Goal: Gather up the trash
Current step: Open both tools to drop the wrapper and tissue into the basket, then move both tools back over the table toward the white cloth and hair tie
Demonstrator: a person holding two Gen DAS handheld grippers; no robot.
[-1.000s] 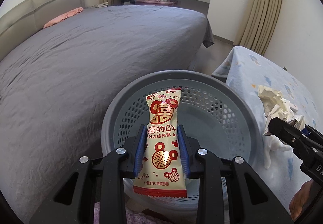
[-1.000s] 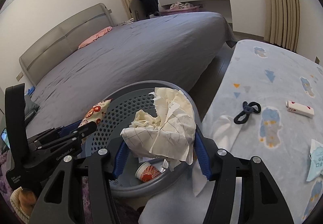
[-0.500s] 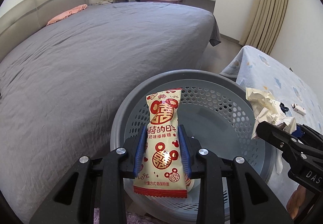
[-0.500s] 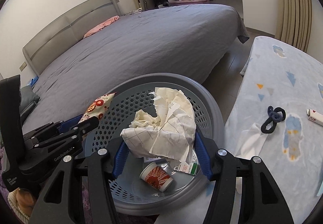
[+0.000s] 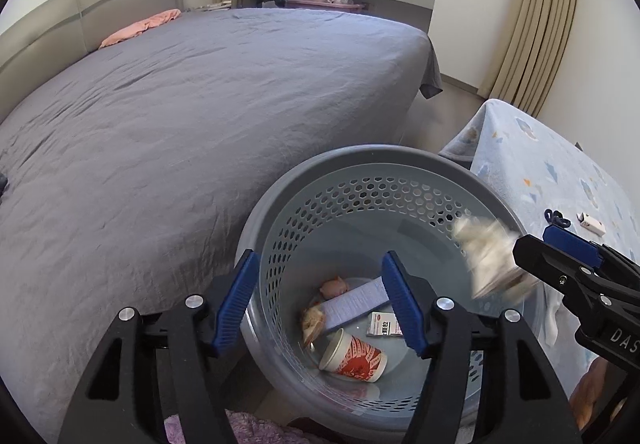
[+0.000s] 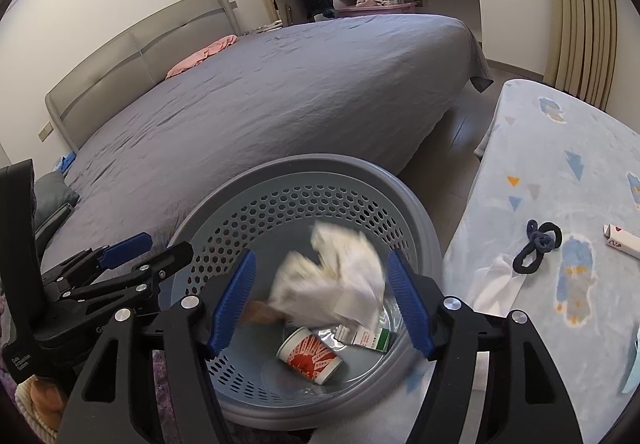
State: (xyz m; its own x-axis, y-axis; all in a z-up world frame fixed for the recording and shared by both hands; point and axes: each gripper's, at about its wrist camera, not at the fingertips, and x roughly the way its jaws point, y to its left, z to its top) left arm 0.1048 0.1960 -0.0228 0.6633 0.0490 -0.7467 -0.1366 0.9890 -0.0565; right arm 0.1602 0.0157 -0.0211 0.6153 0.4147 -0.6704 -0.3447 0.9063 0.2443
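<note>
A grey perforated basket (image 5: 360, 158) (image 6: 320, 160) stands below both grippers. My left gripper (image 5: 320, 300) hangs over it with its jaws opening and nothing between them. A blurred tan packet (image 5: 313, 320) lies at the bottom beside a red-and-white paper cup (image 5: 352, 356) (image 6: 310, 356), a small box (image 5: 384, 324) (image 6: 368, 338) and a leaflet (image 5: 356, 300). My right gripper (image 6: 320, 296) (image 5: 560, 256) is also opening. The crumpled paper (image 6: 332, 284) (image 5: 488, 260) is blurred between its jaws, clear of both pads. The left gripper (image 6: 136, 256) shows at the left of the right wrist view.
A wide bed with a grey cover (image 5: 180, 116) lies behind the basket. To the right is a table under a pale blue cloth (image 6: 560, 172) with a dark hair tie (image 6: 536, 244), a small white box (image 6: 624, 246) and a white tissue (image 6: 496, 280). A purple rug (image 5: 248, 428) lies near the basket.
Both grippers have opened. The snack packet has left the left jaws and dropped into the basket. The crumpled paper has come loose from the right pads and is falling.
</note>
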